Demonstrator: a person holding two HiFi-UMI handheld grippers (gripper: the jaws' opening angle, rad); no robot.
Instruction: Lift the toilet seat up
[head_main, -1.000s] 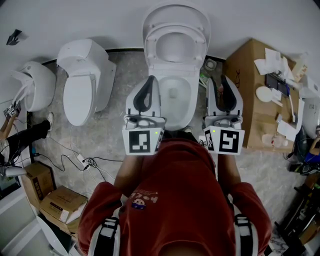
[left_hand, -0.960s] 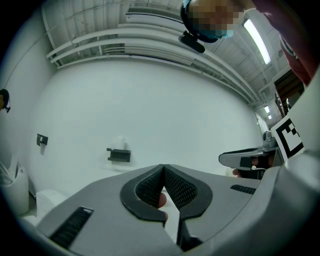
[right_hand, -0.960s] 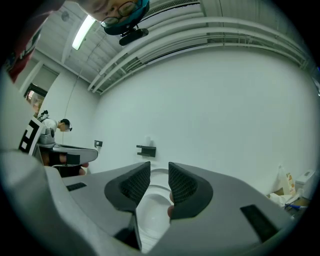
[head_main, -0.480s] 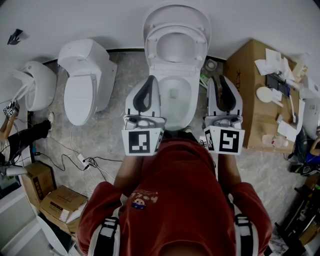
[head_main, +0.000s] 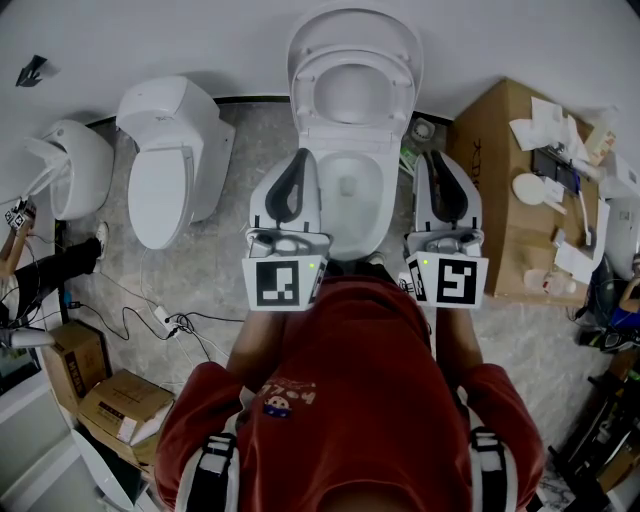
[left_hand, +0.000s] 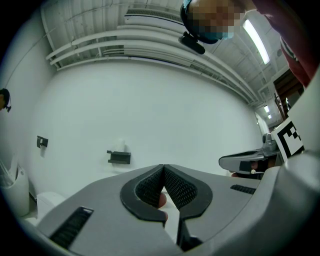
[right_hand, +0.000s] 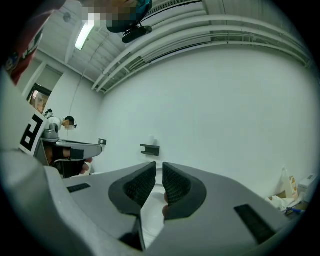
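Two handheld grippers are held level in front of a person in a red shirt (head_main: 340, 390), seen from above in the head view. The toilet (head_main: 378, 215) stands at 12 o'clock against a white wall, and its toilet seat (head_main: 400, 95) is already raised, leaning back against the upright lid (head_main: 350, 25) with the bowl open below it. The left gripper (head_main: 298, 158) hovers over the bowl's left rim at about 11 o'clock from the person, and the right gripper (head_main: 437, 157) is just beside the bowl's right edge at about 1 o'clock; neither touches the seat. A second toilet (head_main: 165, 165), lid down, sits at 10 o'clock, and a cardboard box (head_main: 500, 150) scattered with small white items sits at 2 o'clock. In the left gripper view, the left gripper (left_hand: 163, 167) has its jaws together, tips meeting with nothing between them, and a small black bracket (left_hand: 118, 157) on the wall lies at 10 o'clock from the tips. In the right gripper view, the right gripper (right_hand: 156, 167) is closing, a narrow gap left between its jaws and nothing held; only white porcelain shows beyond.
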